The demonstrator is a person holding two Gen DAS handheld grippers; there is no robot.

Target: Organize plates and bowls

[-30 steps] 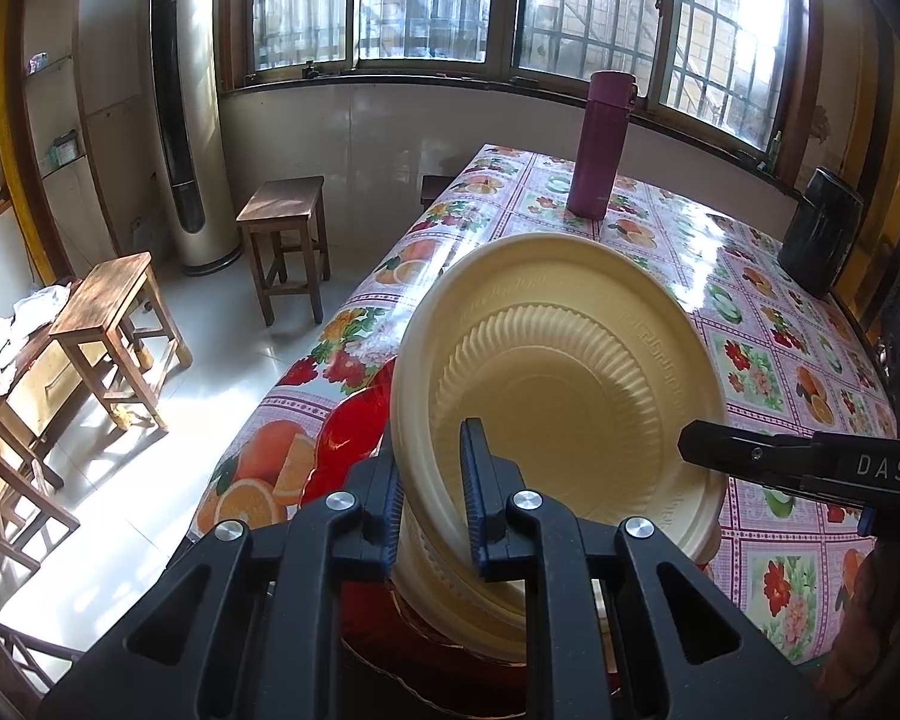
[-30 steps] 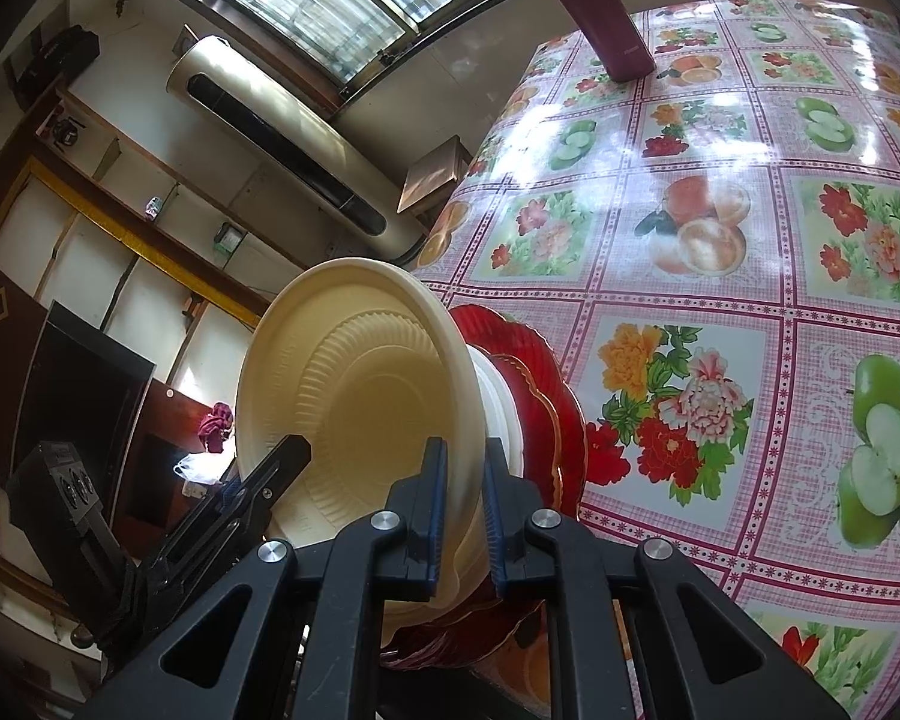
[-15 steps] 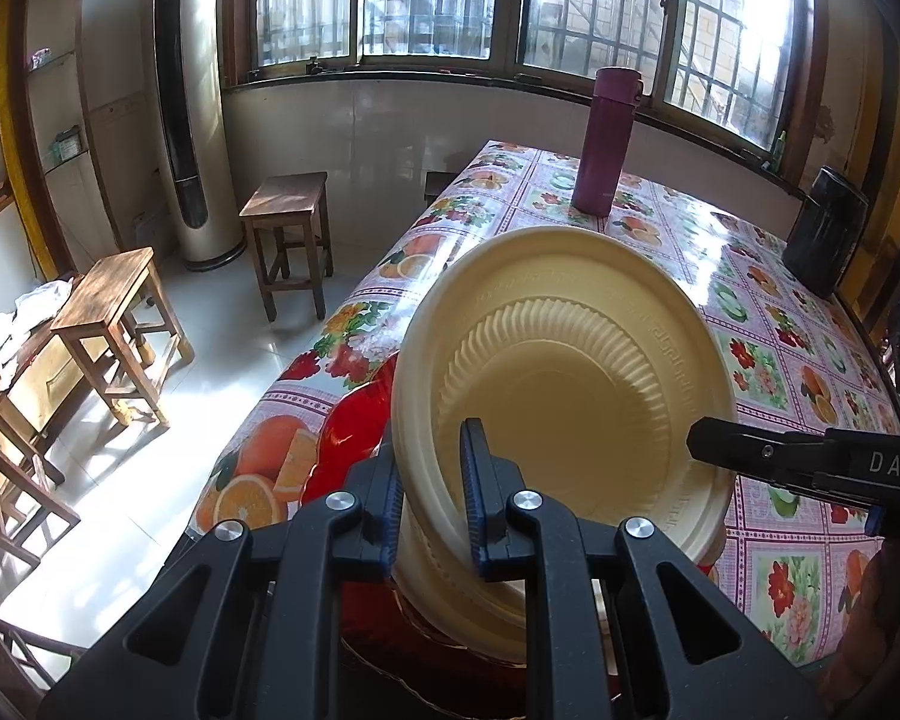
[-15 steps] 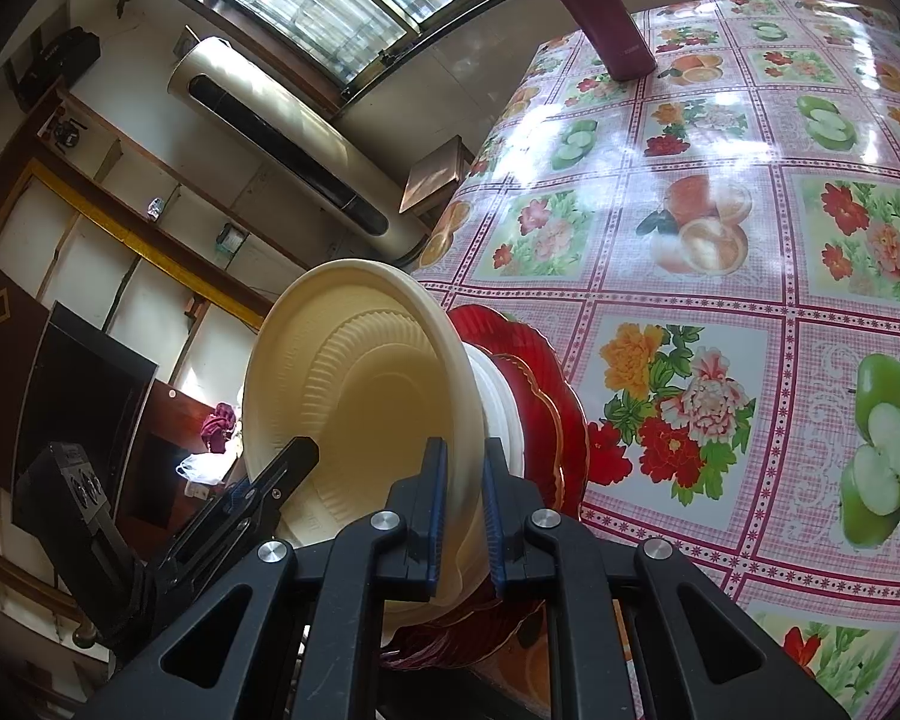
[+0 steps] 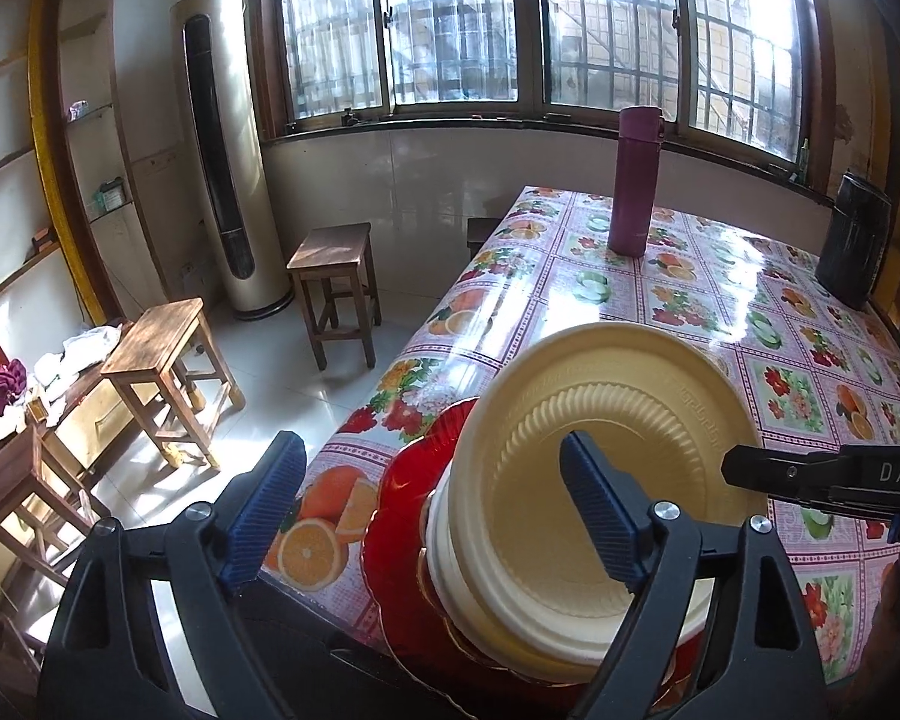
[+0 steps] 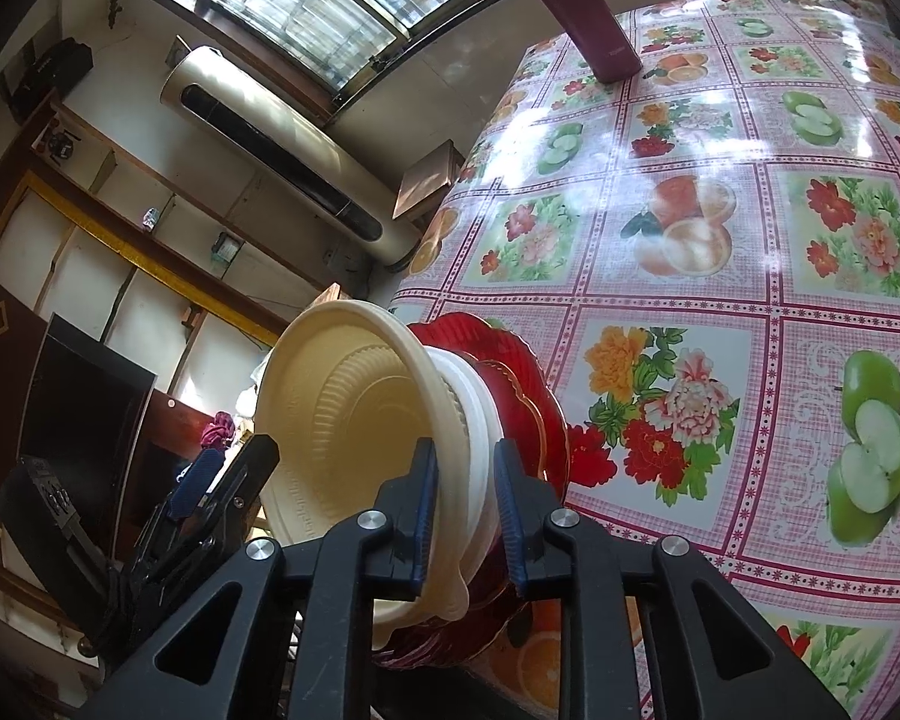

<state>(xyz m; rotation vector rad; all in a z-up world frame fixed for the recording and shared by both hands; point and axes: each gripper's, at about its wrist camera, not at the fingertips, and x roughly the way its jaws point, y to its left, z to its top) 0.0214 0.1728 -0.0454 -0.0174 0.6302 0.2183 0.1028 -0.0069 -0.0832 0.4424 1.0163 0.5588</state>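
Left gripper (image 5: 432, 507) fingers wide; right gripper (image 6: 463, 504) fingers pinching cream bowls (image 6: 354, 420).

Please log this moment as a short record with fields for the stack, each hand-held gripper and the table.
stack: cream bowls nested on red plates, at the table's near corner
left hand-held gripper: open, jaws either side of the bowls' rim
right hand-held gripper: jaws around the bowls' rim, narrow gap visible
table: fruit-print cloth, purple bottle standing at the far end
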